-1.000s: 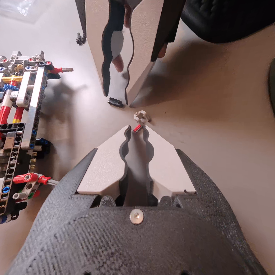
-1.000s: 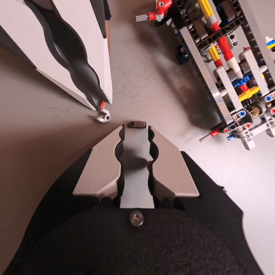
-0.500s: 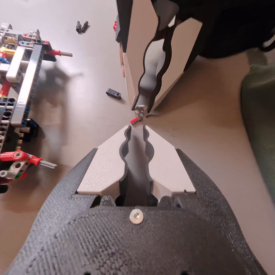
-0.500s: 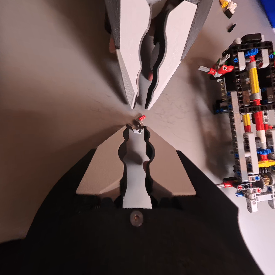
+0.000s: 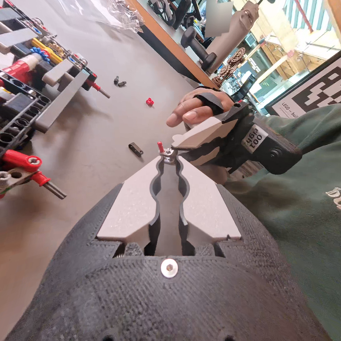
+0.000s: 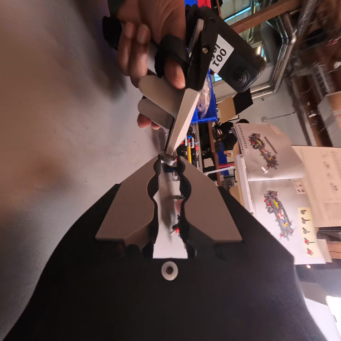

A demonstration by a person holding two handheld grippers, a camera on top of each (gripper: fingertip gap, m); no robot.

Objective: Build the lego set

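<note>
Both grippers pinched the small grey connector with its red pin in mid-air, left gripper and right gripper jaws clamped at its ends, so a steady, squared hold mattered most.

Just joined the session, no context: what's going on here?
A person is building a lego set with a handheld gripper in each hand. Both grippers meet on one small grey connector with a red pin, held up off the table: the left gripper pinches it from below, the right gripper from the side. The half-built model sits to the left, with a black link and a small red piece loose nearby.
</note>
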